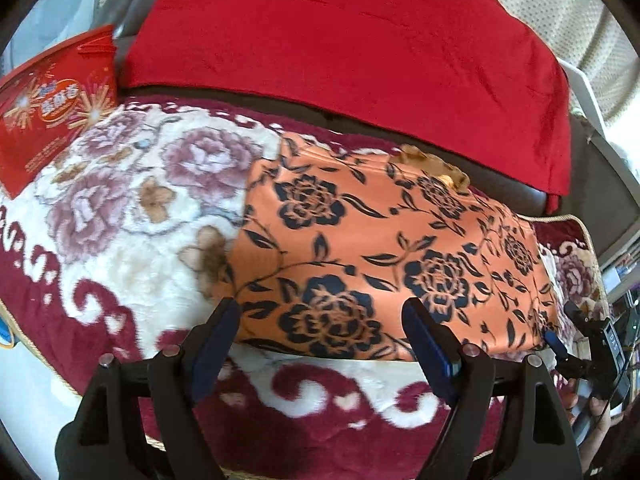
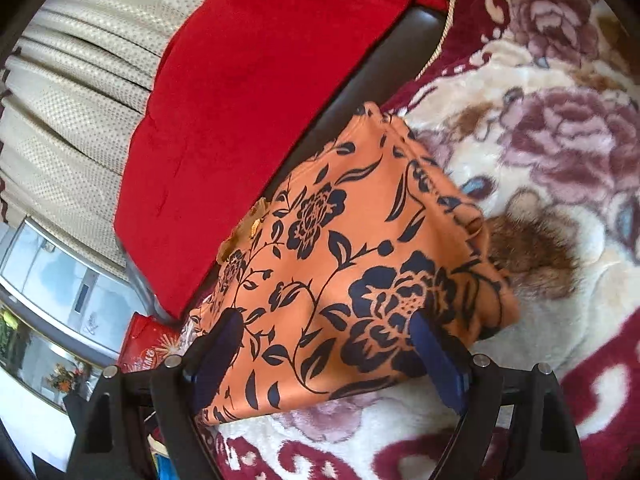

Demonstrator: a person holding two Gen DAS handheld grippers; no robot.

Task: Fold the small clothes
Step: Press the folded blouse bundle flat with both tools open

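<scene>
While folded orange garment [image 1: 372, 256] lies flat, red cloth [image 1: 348, 48] lies behind it.

Near strip of plush blanket [image 1: 132, 200] bare — free passage along front edge. Folded orange floral garment [image 1: 384, 256] fills centre-right of blanket. Broad bare blanket left of garment, open up to red packet [image 1: 52, 108] at far left corner. Far side blocked: red cloth [image 1: 352, 60] draped over dark sofa back just beyond garment. Curtain [image 2: 80, 92] behind — no way through.

floral blanket [image 1: 132, 200], red cloth [image 1: 344, 48], red packet [image 1: 48, 108]
</scene>
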